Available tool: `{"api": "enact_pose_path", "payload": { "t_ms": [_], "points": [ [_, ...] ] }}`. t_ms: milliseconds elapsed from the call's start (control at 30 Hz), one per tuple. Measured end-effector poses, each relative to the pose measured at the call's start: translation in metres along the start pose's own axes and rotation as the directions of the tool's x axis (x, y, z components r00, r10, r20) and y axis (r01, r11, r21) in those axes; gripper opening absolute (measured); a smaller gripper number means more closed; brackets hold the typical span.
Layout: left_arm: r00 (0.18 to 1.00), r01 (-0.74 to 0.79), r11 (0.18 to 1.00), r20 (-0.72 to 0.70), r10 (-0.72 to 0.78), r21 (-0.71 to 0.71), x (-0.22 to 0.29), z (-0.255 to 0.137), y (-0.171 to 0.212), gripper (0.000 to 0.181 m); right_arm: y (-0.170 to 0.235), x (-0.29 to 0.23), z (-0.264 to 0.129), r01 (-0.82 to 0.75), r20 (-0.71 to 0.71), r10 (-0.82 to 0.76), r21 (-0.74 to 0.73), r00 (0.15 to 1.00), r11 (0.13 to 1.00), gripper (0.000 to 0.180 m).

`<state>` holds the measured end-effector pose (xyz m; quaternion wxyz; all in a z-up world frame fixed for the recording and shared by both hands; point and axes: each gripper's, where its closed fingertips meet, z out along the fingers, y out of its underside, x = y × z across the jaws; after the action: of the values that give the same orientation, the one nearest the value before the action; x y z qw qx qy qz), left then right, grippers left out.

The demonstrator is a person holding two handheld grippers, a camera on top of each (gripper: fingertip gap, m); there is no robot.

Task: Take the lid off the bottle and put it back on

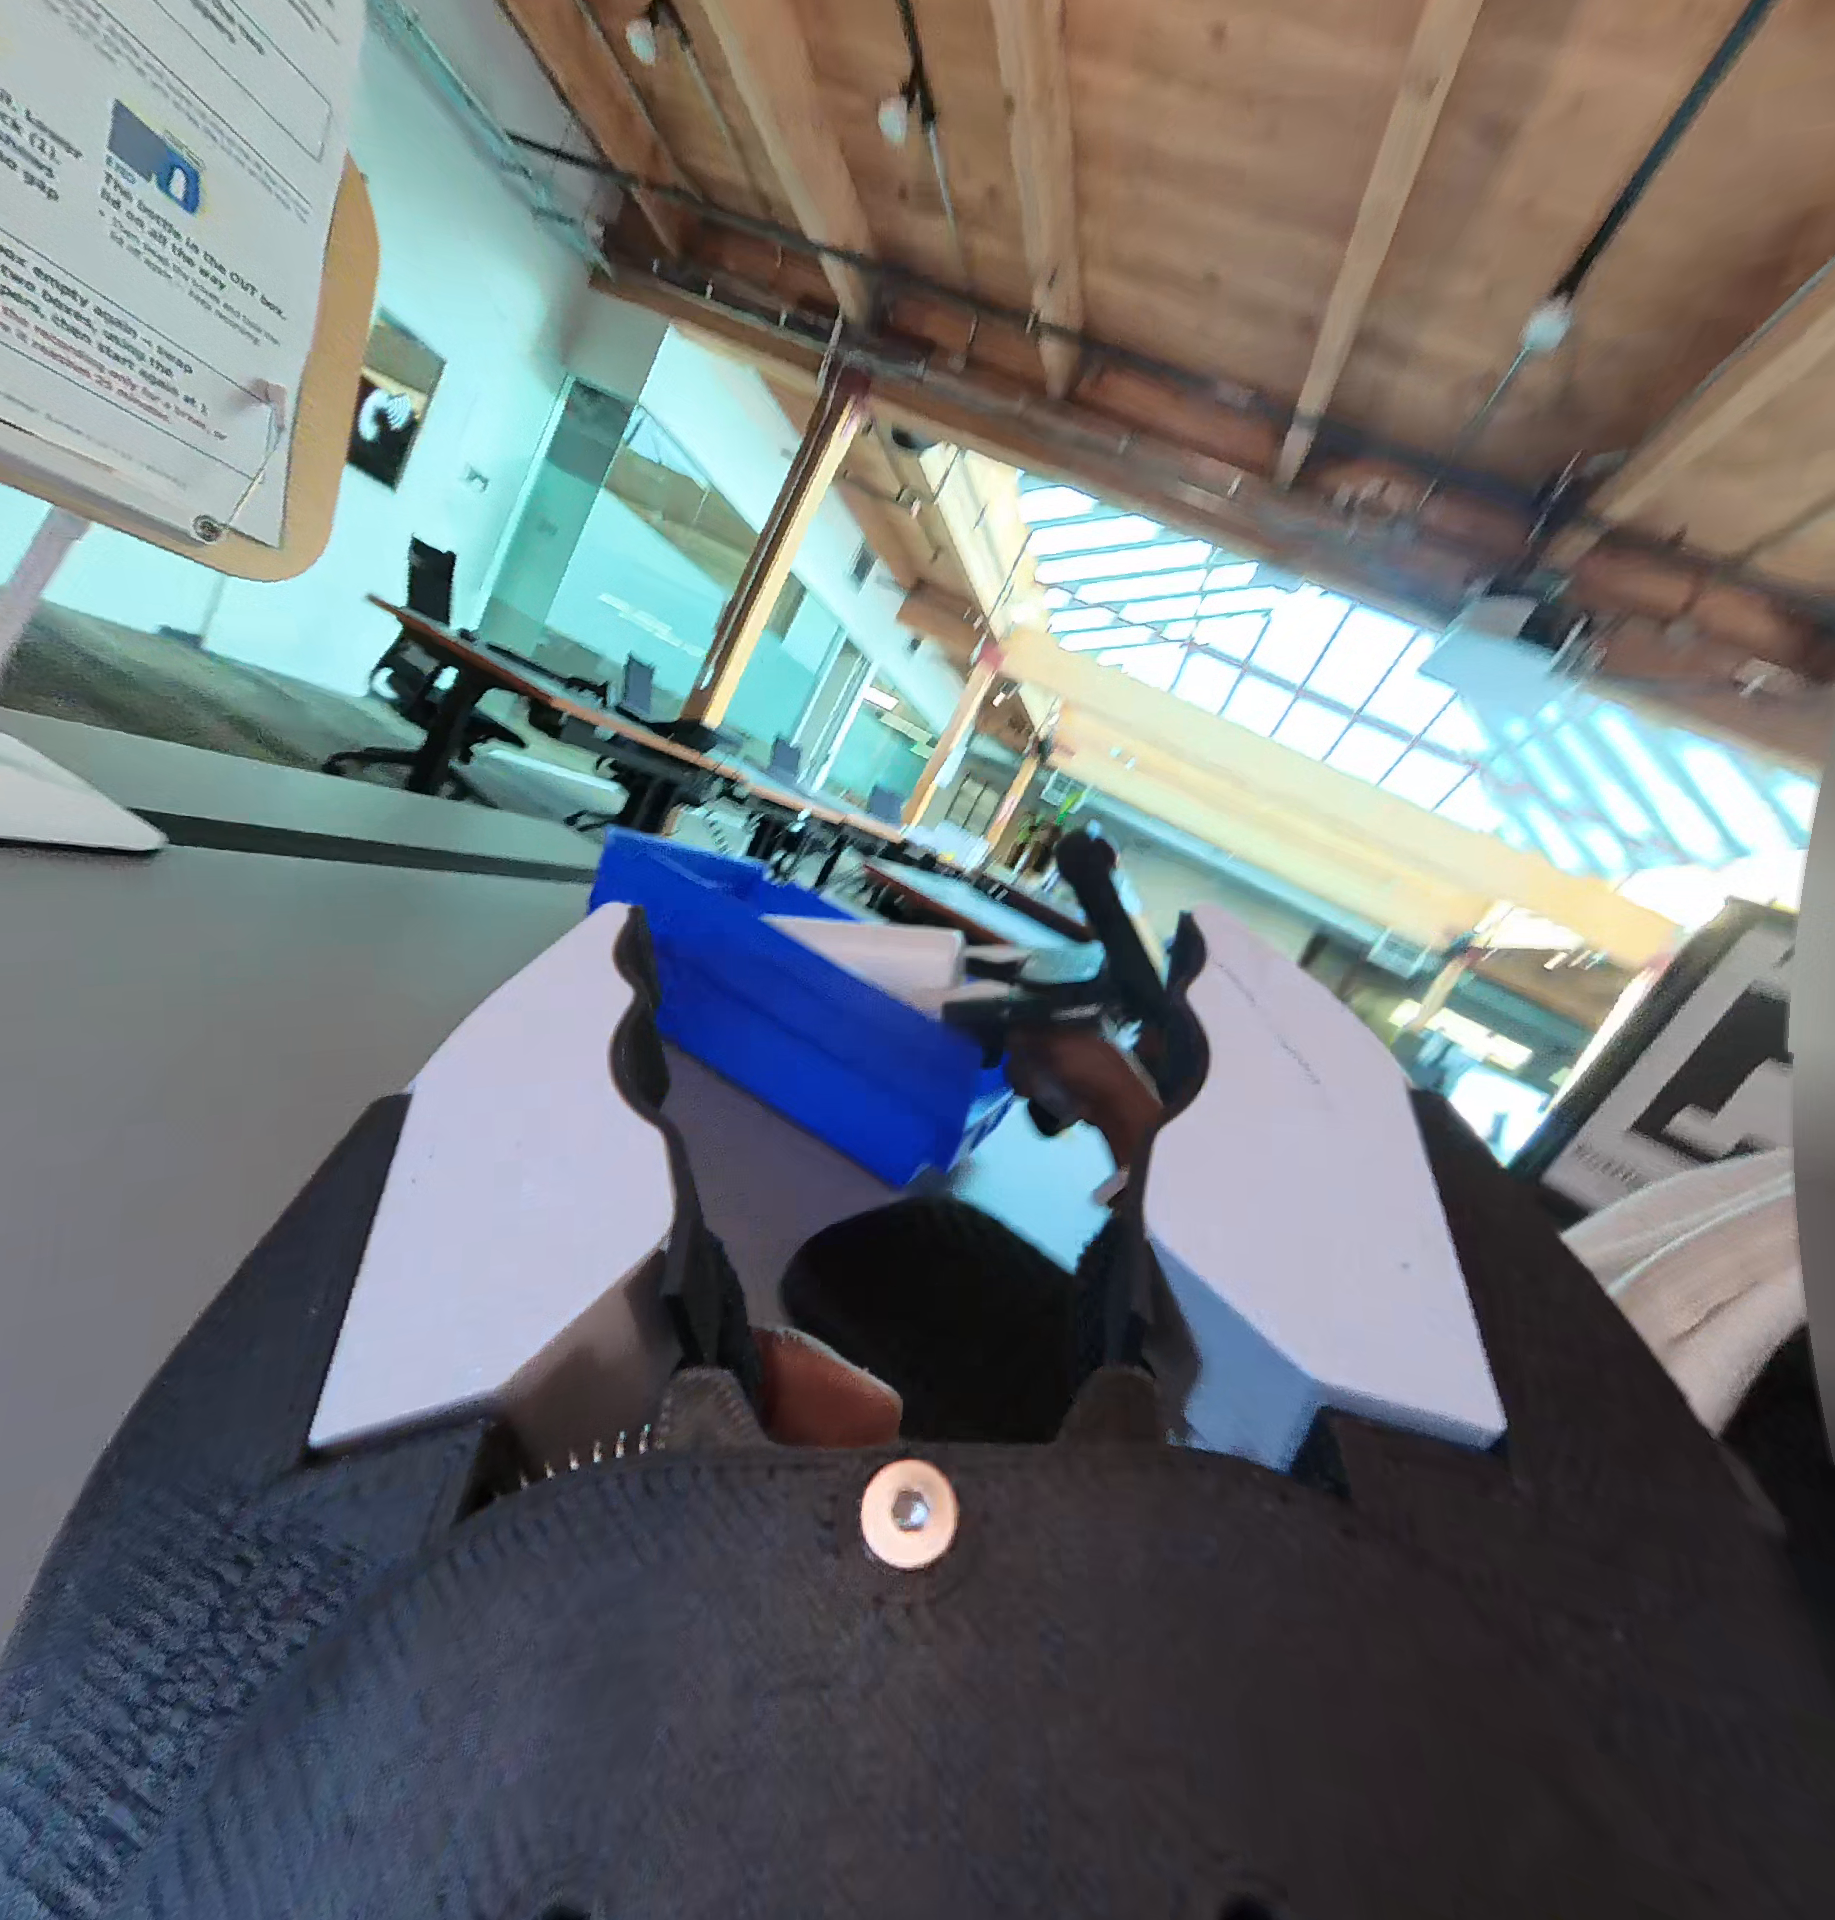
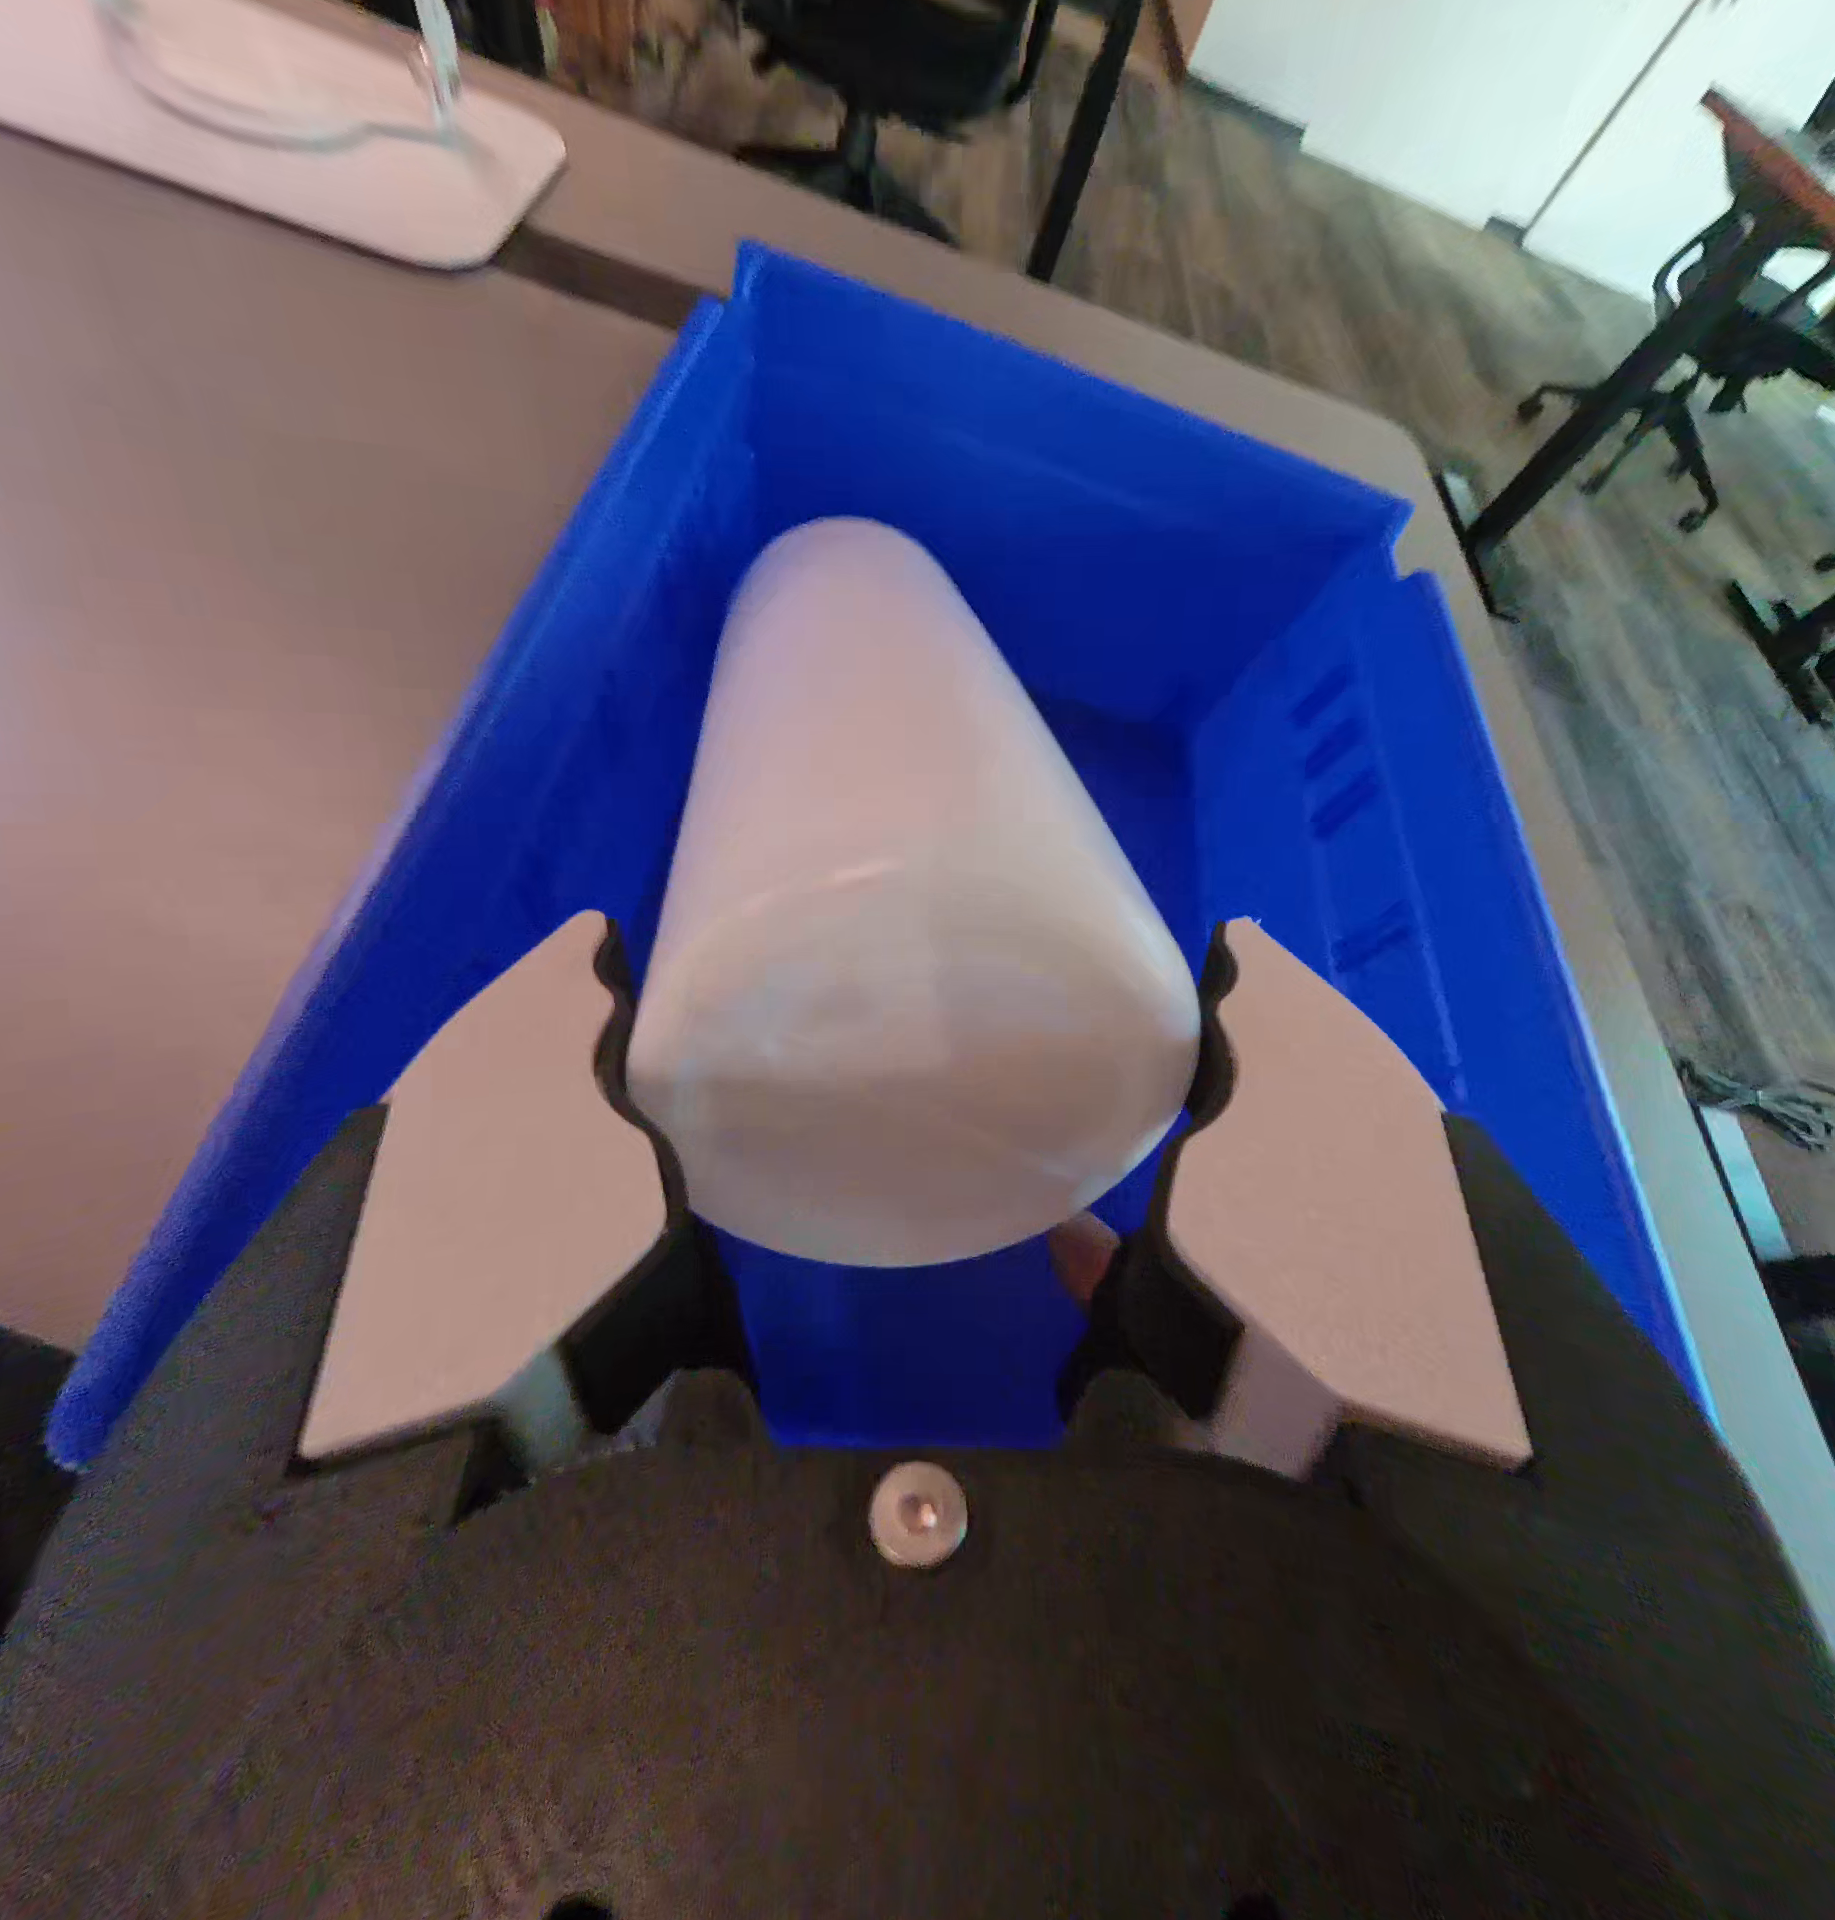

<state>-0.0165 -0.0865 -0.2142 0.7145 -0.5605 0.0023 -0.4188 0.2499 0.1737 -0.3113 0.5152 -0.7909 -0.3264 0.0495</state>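
Note:
A white bottle point(image 2: 892, 831) lies lengthwise in a blue bin point(image 2: 996, 436), with its near end towards me. No separate lid shows on it. My right gripper point(image 2: 913, 956) is shut on the bottle, its pads pressing both sides of the near end, low inside the bin. The left wrist view shows the blue bin point(image 1: 788, 997) from the side, with the right gripper point(image 1: 1038, 987) and a hand over it. My left gripper point(image 1: 908, 935) is open and empty, tilted, close over the dark table point(image 1: 217, 1039) just short of the bin.
A white stand base point(image 1: 40, 790) and an instruction board point(image 1: 134, 239) stand at the far left; the base also shows in the right wrist view point(image 2: 373, 156). The table edge point(image 2: 1619, 1039) runs right of the bin. A black-and-white marker card point(image 1: 1702, 1081) is at the right. Tip to tip, the grippers are about 40 centimeters apart.

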Motion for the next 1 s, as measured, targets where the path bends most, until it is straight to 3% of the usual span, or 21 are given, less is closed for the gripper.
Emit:
{"api": "enact_pose_path", "payload": {
  "t_ms": [167, 333, 433, 567, 667, 733, 800, 900, 933, 1000],
  "points": [
    [0.960, -0.243, 0.955, 0.095, 0.262, -0.171, 0.003, -0.009, 0.011, 0.092, 0.040, -0.005, 0.010, 0.017, -0.018, -0.023, -0.277, 1.000, 0.961, 0.105],
    [0.856, -0.425, 0.847, 0.162, 0.490, -0.320, -0.001, -0.029, 0.006, 0.091, 0.062, -0.006, 0.012, 0.033, -0.002, -0.038, -0.437, 0.999, 0.899, 0.105],
    [0.796, -0.485, 0.791, 0.185, 0.576, -0.373, -0.001, -0.042, -0.004, 0.092, 0.053, -0.001, 0.012, 0.012, -0.003, -0.015, -0.385, 1.000, 0.923, 0.114],
    [0.690, -0.540, 0.746, 0.302, 0.658, -0.391, -0.009, -0.070, -0.035, 0.092, 0.022, 0.024, -0.009, -0.079, -0.115, 0.061, -0.165, 0.992, 0.983, 0.119],
    [0.579, -0.525, 0.722, 0.433, 0.691, -0.451, -0.028, -0.102, -0.057, 0.092, -0.002, 0.009, -0.038, -0.126, 0.040, 0.125, 0.024, 0.991, 0.992, 0.078],
    [0.483, -0.476, 0.703, 0.511, 0.711, -0.528, -0.049, -0.129, -0.063, 0.092, -0.011, -0.023, -0.057, -0.141, 0.265, 0.115, 0.084, 0.957, 0.986, 0.072],
    [0.419, -0.392, 0.697, 0.558, 0.716, -0.600, -0.071, -0.152, -0.059, 0.091, -0.005, -0.057, -0.070, -0.127, 0.474, 0.100, 0.026, 0.875, 0.992, 0.077],
    [0.447, -0.251, 0.700, 0.561, 0.696, -0.668, -0.094, -0.168, -0.035, 0.089, 0.025, -0.077, -0.057, 0.024, 0.512, 0.057, -0.150, 0.857, 0.988, 0.082],
    [0.468, -0.208, 0.694, 0.554, 0.689, -0.689, -0.099, -0.171, -0.026, 0.088, 0.032, -0.080, -0.049, 0.093, 0.495, 0.005, -0.173, 0.869, 0.981, 0.076],
    [0.463, -0.158, 0.670, 0.544, 0.699, -0.726, -0.111, -0.175, -0.013, 0.072, 0.038, -0.090, -0.038, 0.185, 0.498, -0.070, -0.186, 0.864, 0.965, 0.045]
  ]
}}
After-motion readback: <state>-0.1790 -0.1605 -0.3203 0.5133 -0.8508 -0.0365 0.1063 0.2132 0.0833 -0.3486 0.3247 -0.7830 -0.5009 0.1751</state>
